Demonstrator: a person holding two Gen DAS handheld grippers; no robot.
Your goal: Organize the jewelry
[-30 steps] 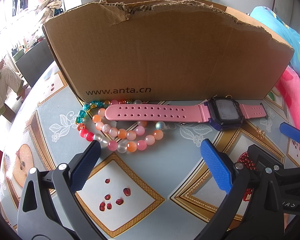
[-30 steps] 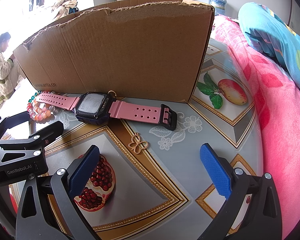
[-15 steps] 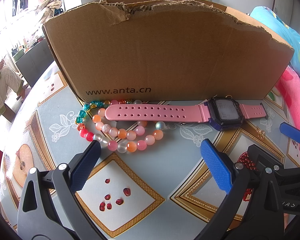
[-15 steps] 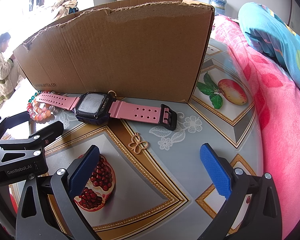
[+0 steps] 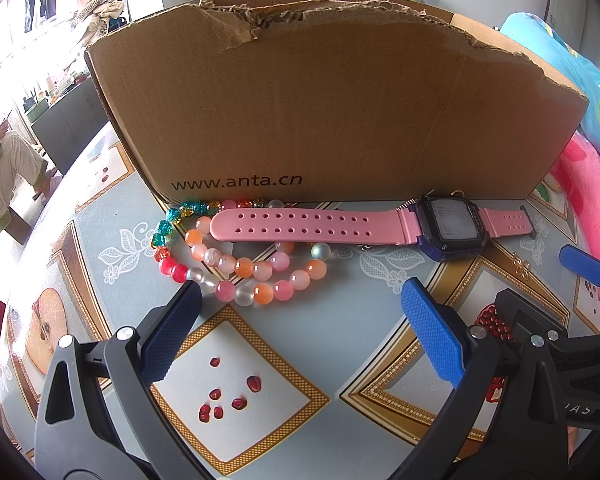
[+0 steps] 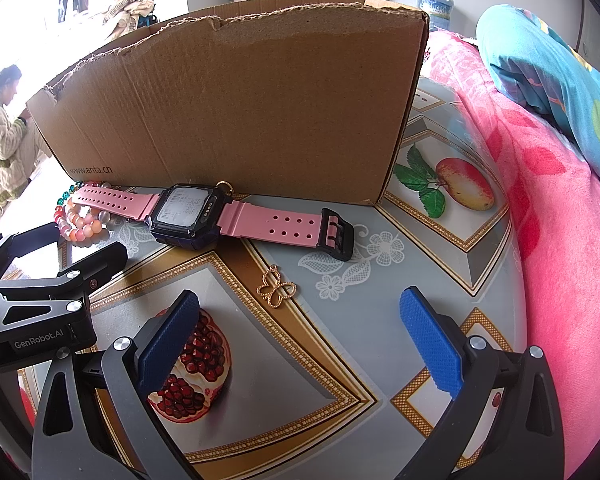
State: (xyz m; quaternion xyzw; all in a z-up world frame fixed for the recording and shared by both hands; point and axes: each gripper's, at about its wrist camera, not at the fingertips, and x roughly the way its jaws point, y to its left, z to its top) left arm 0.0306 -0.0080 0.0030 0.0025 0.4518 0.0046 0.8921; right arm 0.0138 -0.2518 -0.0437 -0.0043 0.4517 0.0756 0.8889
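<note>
Oilcloth printed with pomegranates, apples and lace flowers inside gold-bordered squares covers the desk (image 5: 100,208). A torn cardboard box (image 5: 332,112), marked www.anta.cn, stands across the far side of it. To the right lies a bed with a pink blanket (image 6: 560,240) and a teal quilt (image 6: 540,64) on top. Beyond the box are a floral curtain, a white cup and a blue water bottle; far left, a person in a cream knitted garment (image 5: 0,168) sits by a bright window.

The jewelry lies in front of the box. A pink watch (image 5: 380,226) with a dark square face is stretched flat along the box's foot, its long strap resting over a beaded bracelet (image 5: 236,268) of pink, orange, clear and teal beads coiled in loops. Nearer the right side, apart from the watch, a small gold butterfly pendant (image 6: 278,290) lies on the cloth.

The left gripper (image 5: 300,332) is held low over the desk, pointing at the bracelet and strap; its jaws are spread wide with nothing between them, the left blue pad just beside the nearest beads. The right gripper (image 6: 300,332) is alongside, aimed toward the pendant and the watch buckle, jaws likewise spread wide and empty, above the pomegranate print.
</note>
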